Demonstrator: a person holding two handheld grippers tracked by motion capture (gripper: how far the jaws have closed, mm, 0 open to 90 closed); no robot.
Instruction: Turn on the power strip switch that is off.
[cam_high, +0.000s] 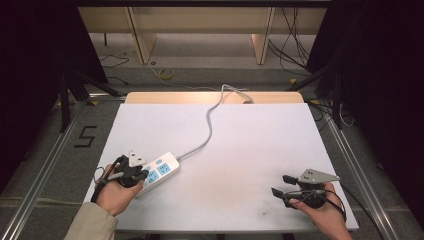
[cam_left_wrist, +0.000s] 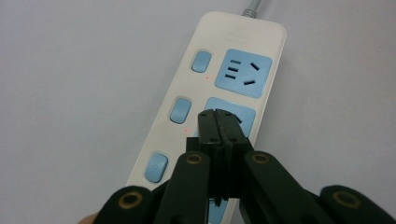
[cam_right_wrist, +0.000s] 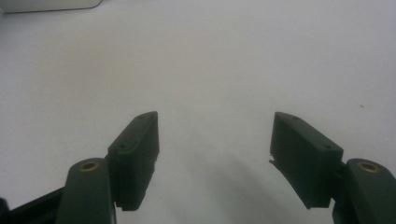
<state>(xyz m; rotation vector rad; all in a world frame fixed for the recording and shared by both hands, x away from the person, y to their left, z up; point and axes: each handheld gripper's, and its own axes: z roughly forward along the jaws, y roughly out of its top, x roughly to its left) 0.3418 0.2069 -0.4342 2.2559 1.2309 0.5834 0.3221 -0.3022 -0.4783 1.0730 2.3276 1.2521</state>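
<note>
Left gripper view: left gripper (cam_left_wrist: 218, 114) jaws together over power strip (cam_left_wrist: 187, 116) switches; off-centre push risked sliding strip. Right gripper (cam_right_wrist: 215, 158) jaws apart, idle.

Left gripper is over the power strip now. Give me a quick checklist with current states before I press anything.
1. Left gripper shut, jaws together: ok.
2. Its tips over the middle socket, not the middle switch: not ok for a switch press.
3. Contact with the power strip: cannot tell.
4. Strip flat on the table: ok.
5. Cord away from both grippers: ok.
6. Right gripper open, nothing between its jaws: ok.
</note>
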